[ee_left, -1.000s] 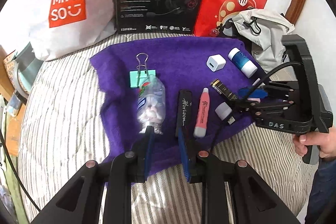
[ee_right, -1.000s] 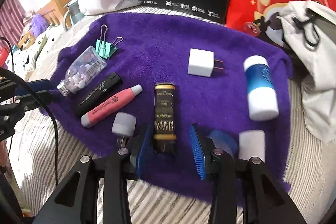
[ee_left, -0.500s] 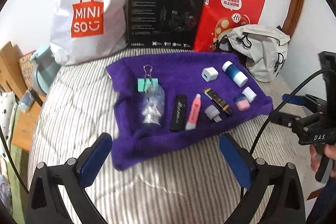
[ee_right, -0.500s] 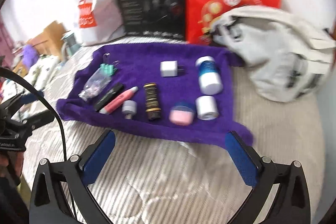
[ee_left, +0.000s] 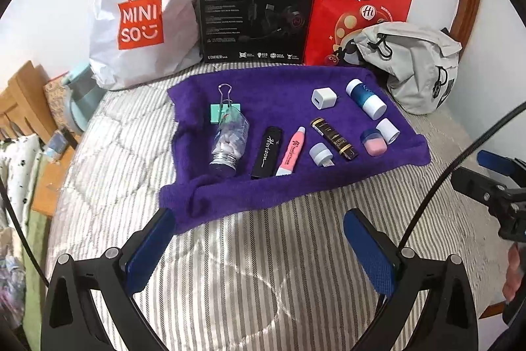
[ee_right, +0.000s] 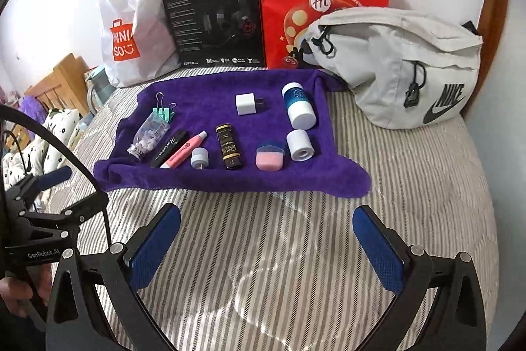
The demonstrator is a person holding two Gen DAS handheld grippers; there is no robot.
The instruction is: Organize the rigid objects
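Purple towel (ee_left: 282,189) lies spread on the striped bed (ee_left: 263,268), and all the small things rest on it. My left gripper (ee_left: 259,247) hangs over the bare stripes just short of the towel's near edge, its blue pads (ee_left: 148,247) wide apart and holding nothing. My right gripper (ee_right: 266,247) is the same: fingers spread, empty, over the bed in front of the towel.

Along the towel's near edge, from its left end, lie a pill bottle (ee_left: 230,140) on its side, a black stick (ee_left: 268,152), a pink tube (ee_left: 292,150), a small grey cap (ee_left: 320,153), a dark gold-lettered tube (ee_left: 333,138), a pink pot (ee_left: 373,142) and a white cap (ee_left: 388,130). The pill bottle's base touches a teal clip (ee_left: 223,111) behind it. Nearer the far edge sit a white charger (ee_left: 323,97) and, just beside it towards the right corner, a blue bottle (ee_left: 365,97) lying down.

Beyond the towel's far edge stand a white bag (ee_left: 141,15), a black box (ee_left: 256,9) and a red bag (ee_left: 358,5). A grey pouch (ee_right: 401,64) slumps on the bed off the towel's far right corner. In the left view my right gripper shows at the right edge, with part of a hand (ee_left: 514,272) on its grip; in the right view my left gripper shows at the left edge, held by my other hand (ee_right: 19,295).
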